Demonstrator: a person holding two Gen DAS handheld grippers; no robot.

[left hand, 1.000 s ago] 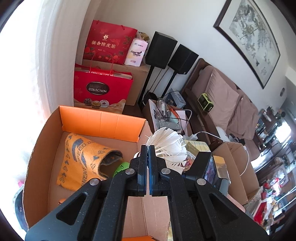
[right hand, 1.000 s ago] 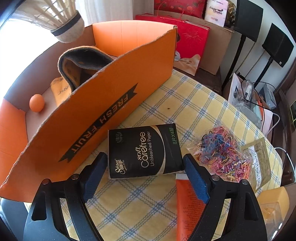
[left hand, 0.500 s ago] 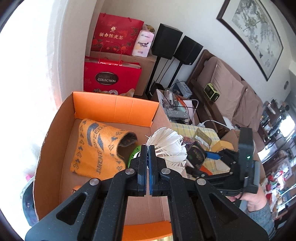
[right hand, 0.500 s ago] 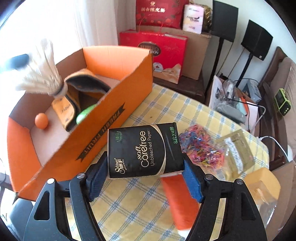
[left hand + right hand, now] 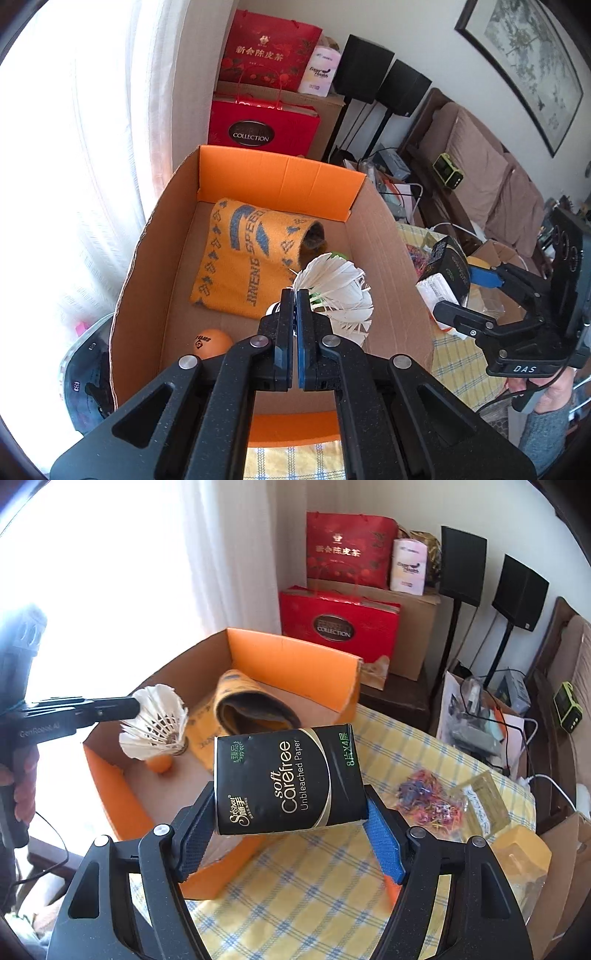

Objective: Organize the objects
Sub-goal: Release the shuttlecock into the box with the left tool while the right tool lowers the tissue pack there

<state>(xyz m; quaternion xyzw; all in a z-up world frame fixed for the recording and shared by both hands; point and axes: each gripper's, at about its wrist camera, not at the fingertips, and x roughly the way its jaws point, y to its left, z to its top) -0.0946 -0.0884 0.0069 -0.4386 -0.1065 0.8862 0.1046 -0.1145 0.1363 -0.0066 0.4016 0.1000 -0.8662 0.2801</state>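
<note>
A: While the left gripper [image 5: 296,306] hangs over the cardboard box [image 5: 391,258], what sits nearest its camera?

B: Its two jaws, pressed almost together, with only a sliver between them. They pinch the feather skirt of a white shuttlecock [image 5: 334,291]. From the right wrist view the shuttlecock [image 5: 155,723] lies tilted, its long axis slanting, cork end low and toward the box floor, feathers fanned up and back toward the left gripper [image 5: 131,707].

A: And the right gripper [image 5: 290,819]?

B: Its jaws stand wide, spread to the width of a black tissue pack [image 5: 288,775], which they clamp by its two short ends. The pack's long axis runs across between the pads, the printed face turned up to the camera, the whole thing tipped a little, left end lower. It is lifted clear of the yellow checked tablecloth [image 5: 306,886], above the box's near corner. In the left wrist view the pack [image 5: 445,269] hovers just beyond the box's right wall.

A: Farther in?

B: On the box floor, an orange ball [image 5: 210,341] lies near the front wall, below the shuttlecock. Beyond it an orange towel [image 5: 247,251], folded over into a loose tube, lies lengthwise toward the far orange flap. A bit of something green [image 5: 338,255] peeps out beside it; I cannot tell what.

A: And on the table?

B: A heap of coloured rubber bands [image 5: 428,801] past the pack, with a clear packet [image 5: 480,801] beside them. Behind everything, red gift bags [image 5: 340,620] stand by the wall.
</note>
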